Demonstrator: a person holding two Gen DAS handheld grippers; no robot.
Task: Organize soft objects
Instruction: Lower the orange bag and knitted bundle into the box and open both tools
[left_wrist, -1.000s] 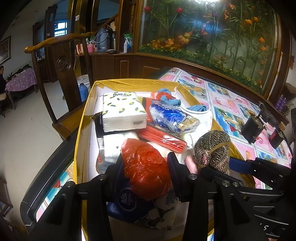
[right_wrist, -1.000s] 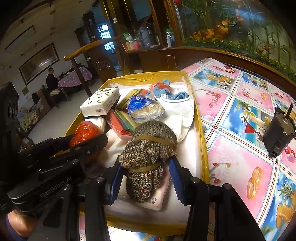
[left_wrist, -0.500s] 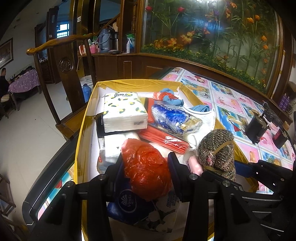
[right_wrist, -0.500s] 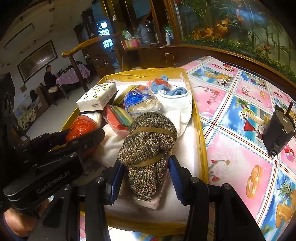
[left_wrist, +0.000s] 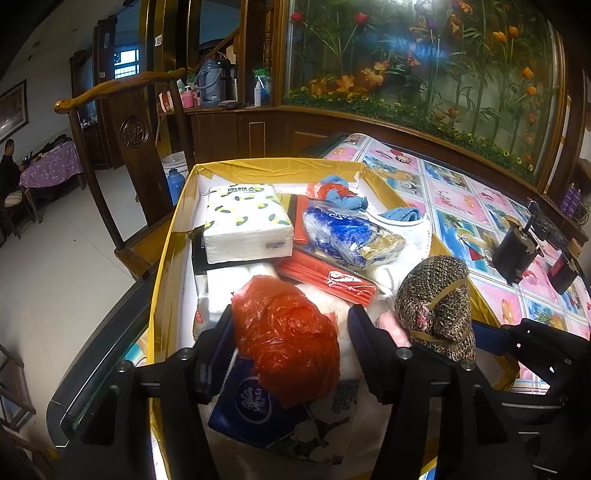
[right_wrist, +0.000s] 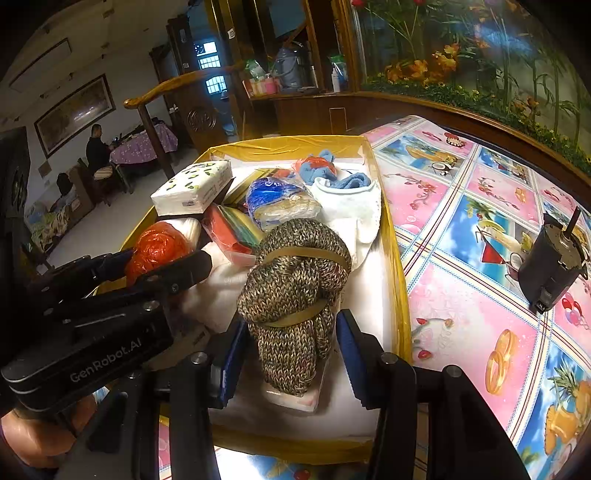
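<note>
Left tongs (left_wrist: 291, 332): still clamped on the red plastic bag (left_wrist: 288, 336), unchanged.
Right tongs (right_wrist: 291, 350): holding the knitted bundle (right_wrist: 295, 291), now raised slightly higher over the yellow box (right_wrist: 397, 258).
Tissue pack (left_wrist: 245, 225): ahead of the left tongs, unmoved.
</note>
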